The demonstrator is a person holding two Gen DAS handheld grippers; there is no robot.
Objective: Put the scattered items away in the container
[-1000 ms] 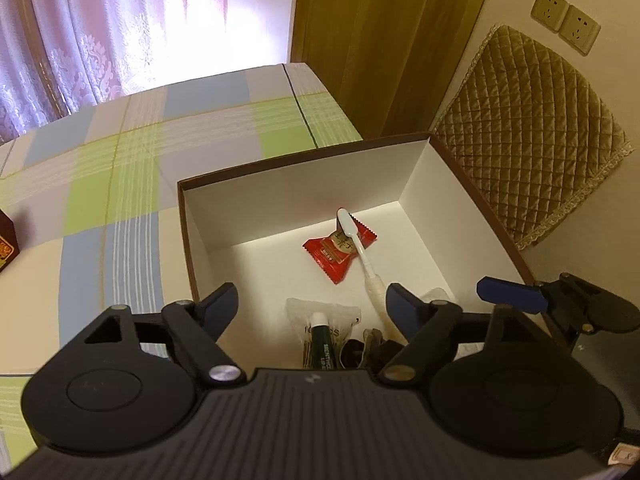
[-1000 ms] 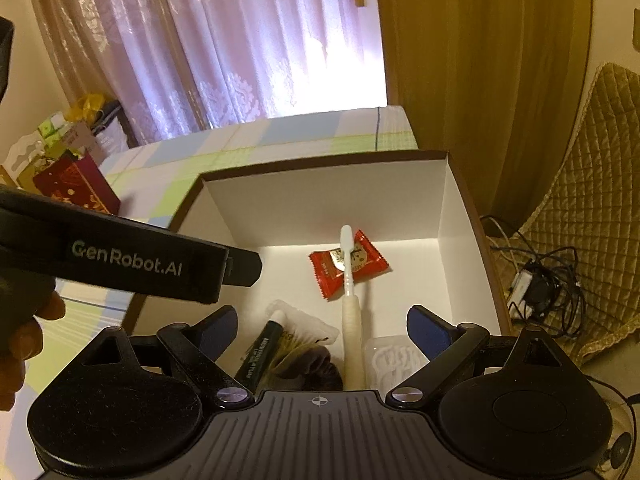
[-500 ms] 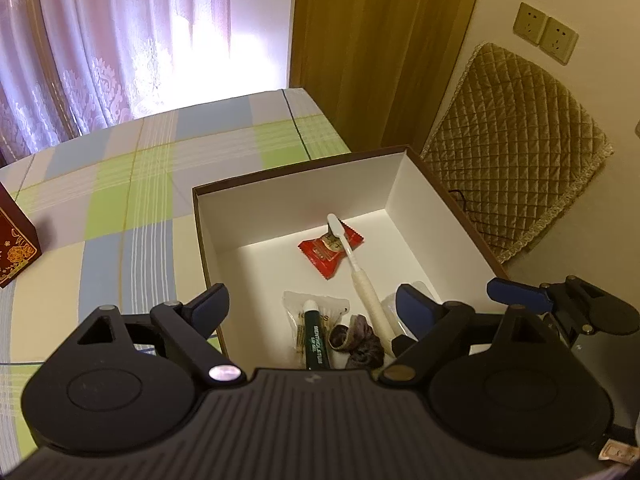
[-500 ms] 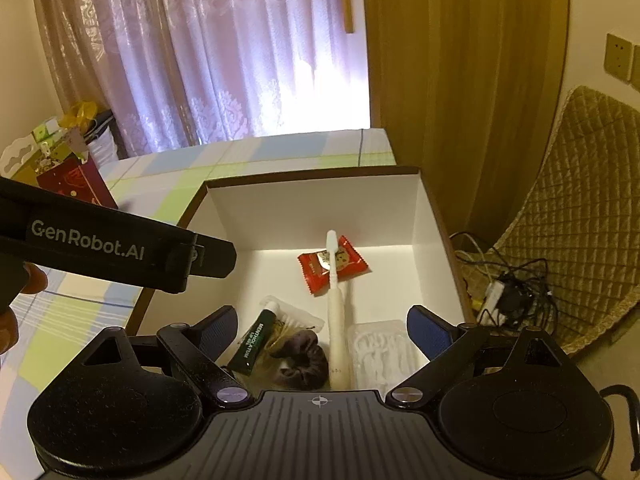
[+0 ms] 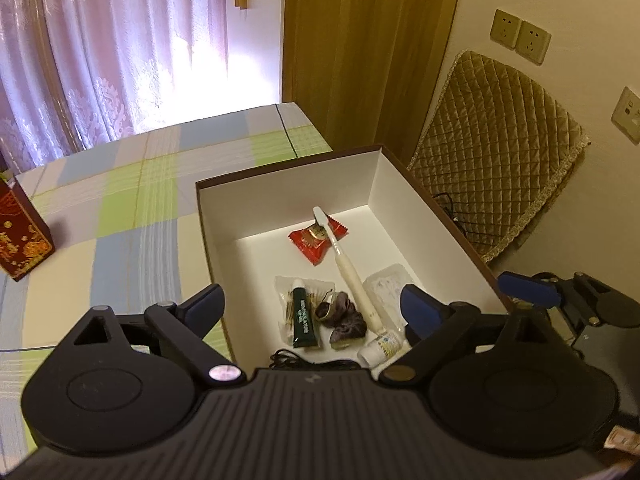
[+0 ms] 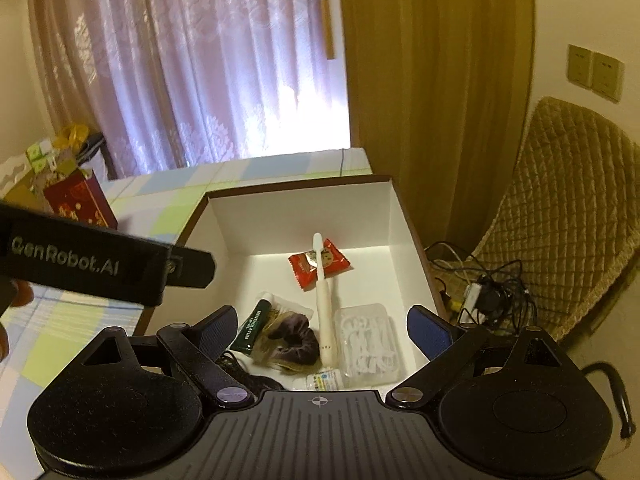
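- the left gripper (image 5: 311,304) hangs above the near end of the box (image 5: 288,196), its jaws spread wide with nothing between them.
- the right gripper (image 6: 322,326) hangs over the same near end, jaws likewise wide apart and empty; its blue tip also shows at the right edge of the left view.
- the box, white inside with a brown rim, sits on a checked cloth (image 5: 120,208) near the cloth's far right corner.
- inside, a red packet (image 5: 314,240) lies toward the far wall, with the head of a white toothbrush (image 5: 344,264) resting across it.
- the toothbrush handle runs back toward the near wall, between a dark scrunchie (image 6: 292,344) and a clear floss case (image 6: 366,340).
- a green tube (image 5: 304,320) lies on a clear bag just left of the scrunchie.
- a small white bottle (image 5: 380,346) and a black cord (image 5: 288,359) lie by the near wall, partly hidden by the gripper bodies.
- a red gift box (image 5: 20,236) stands on the cloth, well left of the box.
- a quilted chair (image 6: 568,208) stands to the right, with tangled cables (image 6: 480,288) on the floor beside it.
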